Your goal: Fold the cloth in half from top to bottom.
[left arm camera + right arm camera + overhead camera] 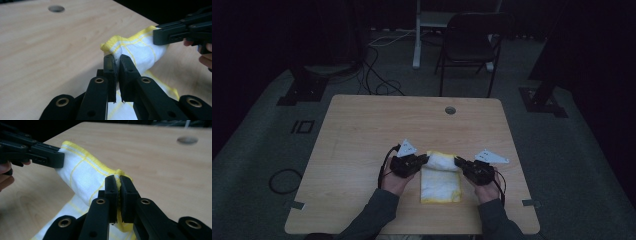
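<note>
A white cloth with yellow edging lies on the wooden table, its far edge lifted into a fold between both grippers. My left gripper is shut on the cloth's left far corner; in the left gripper view the cloth is pinched between my own jaws at the gripper. My right gripper is shut on the right far corner, and in the right gripper view the yellow hem of the cloth is squeezed at the gripper. The near part of the cloth rests flat on the table.
A round cable hole sits in the table near its far edge. Beyond the table stand a dark folding chair and a desk leg. Cables lie on the floor.
</note>
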`<state>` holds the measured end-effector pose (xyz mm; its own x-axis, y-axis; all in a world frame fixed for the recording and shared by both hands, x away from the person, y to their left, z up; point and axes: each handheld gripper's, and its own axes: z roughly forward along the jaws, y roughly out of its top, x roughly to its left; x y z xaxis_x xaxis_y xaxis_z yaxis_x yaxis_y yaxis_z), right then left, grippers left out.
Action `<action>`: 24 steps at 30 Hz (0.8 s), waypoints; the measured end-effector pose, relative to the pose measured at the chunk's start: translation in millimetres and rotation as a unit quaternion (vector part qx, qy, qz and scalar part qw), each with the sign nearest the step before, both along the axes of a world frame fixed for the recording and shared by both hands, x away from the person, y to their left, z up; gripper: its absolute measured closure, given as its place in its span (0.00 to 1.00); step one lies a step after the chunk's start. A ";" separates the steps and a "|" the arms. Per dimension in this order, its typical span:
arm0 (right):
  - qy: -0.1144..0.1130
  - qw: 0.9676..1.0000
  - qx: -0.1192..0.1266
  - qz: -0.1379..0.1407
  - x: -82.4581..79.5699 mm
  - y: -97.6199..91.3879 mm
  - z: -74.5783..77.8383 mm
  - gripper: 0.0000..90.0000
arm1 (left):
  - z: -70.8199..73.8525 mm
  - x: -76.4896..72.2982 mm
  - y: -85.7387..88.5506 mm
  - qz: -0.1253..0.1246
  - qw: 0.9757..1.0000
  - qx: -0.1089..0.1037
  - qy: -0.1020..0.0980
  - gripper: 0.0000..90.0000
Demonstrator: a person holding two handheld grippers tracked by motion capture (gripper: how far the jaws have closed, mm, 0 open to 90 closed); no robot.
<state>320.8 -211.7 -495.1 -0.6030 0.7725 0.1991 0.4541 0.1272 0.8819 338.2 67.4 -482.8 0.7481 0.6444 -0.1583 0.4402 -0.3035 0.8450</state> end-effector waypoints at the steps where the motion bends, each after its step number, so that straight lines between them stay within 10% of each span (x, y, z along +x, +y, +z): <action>1: 0.004 1.000 -0.002 -0.001 -1.9 -0.5 -3.9 0.96 | -3.5 -2.9 -0.7 0.000 1.000 0.001 0.003 0.95; 24: 0.040 0.999 -0.017 0.014 -26.8 1.6 -29.7 0.95 | -39.8 -32.8 5.5 -0.004 0.999 -0.005 0.038 0.94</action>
<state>294.1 -210.1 -524.8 -0.6074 0.7628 0.2217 0.5192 0.1700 0.8376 305.4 73.0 -522.6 0.7383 0.6372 -0.2209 0.5012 -0.2993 0.8119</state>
